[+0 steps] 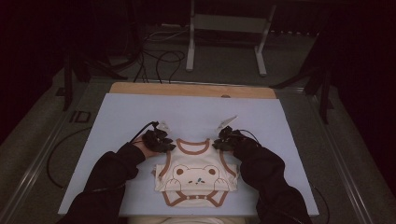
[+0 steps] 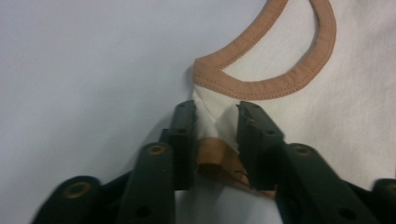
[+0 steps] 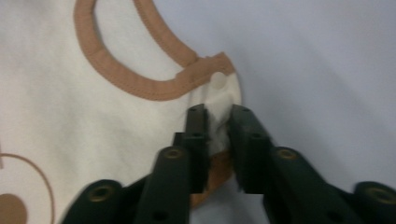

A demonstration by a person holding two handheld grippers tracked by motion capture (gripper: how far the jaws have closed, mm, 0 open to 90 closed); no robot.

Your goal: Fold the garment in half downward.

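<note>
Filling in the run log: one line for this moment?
left gripper: pinching bodysuit shoulder | right gripper: pinching other shoulder | bodysuit: flat on mat

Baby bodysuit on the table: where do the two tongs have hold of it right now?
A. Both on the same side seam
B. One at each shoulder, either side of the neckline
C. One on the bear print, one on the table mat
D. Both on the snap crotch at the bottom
B: the left tongs and the right tongs each pinch a bunched shoulder of the baby bodysuit, beside the brown neckline trim.
</note>
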